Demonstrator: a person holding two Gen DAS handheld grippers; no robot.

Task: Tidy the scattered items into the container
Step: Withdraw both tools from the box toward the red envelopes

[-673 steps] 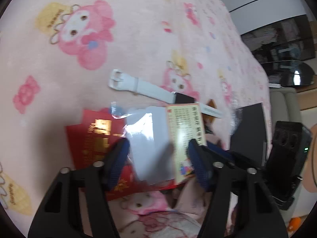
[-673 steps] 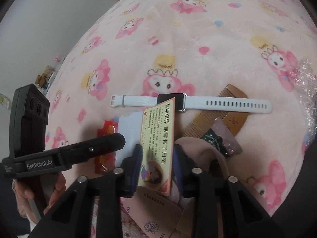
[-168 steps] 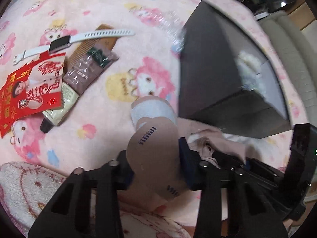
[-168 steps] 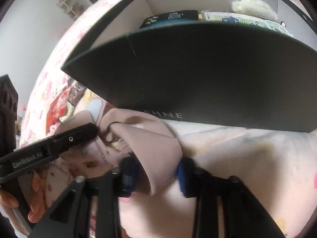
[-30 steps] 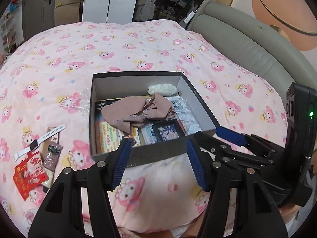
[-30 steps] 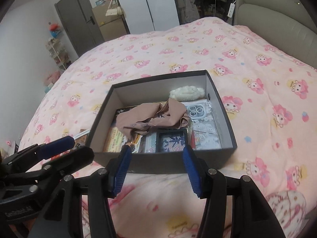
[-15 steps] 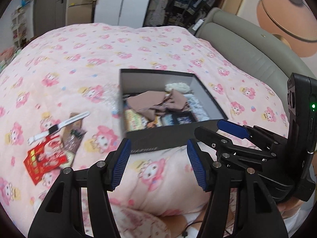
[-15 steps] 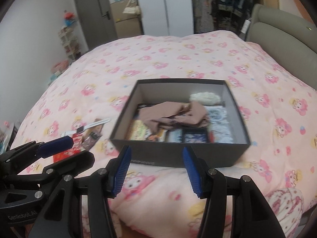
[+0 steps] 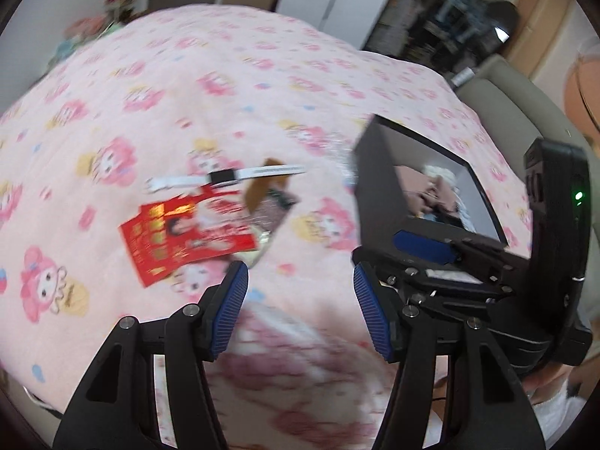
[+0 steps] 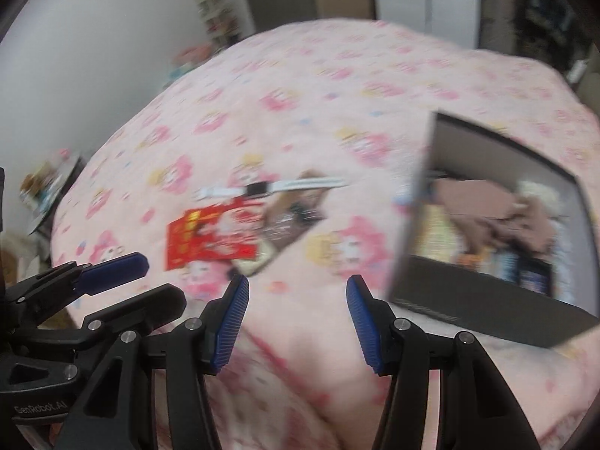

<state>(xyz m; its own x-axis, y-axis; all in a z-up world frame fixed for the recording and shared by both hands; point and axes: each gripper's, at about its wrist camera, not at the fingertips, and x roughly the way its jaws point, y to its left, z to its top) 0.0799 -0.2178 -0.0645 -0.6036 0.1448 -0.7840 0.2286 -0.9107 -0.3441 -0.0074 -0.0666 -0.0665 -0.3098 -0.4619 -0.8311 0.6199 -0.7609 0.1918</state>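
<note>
Both empty, jaws apart: left gripper [image 9: 300, 309] and right gripper [image 10: 296, 313] between pickups, probably next reaching frame-centre for red packet [image 9: 187, 234].

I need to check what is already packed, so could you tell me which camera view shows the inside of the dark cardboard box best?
The right wrist view: the dark cardboard box opens toward it. The left wrist view shows mostly its outer wall.

I see soft, even indoor light; both fisheye views smear with motion blur, edges bowed and dark.
</note>
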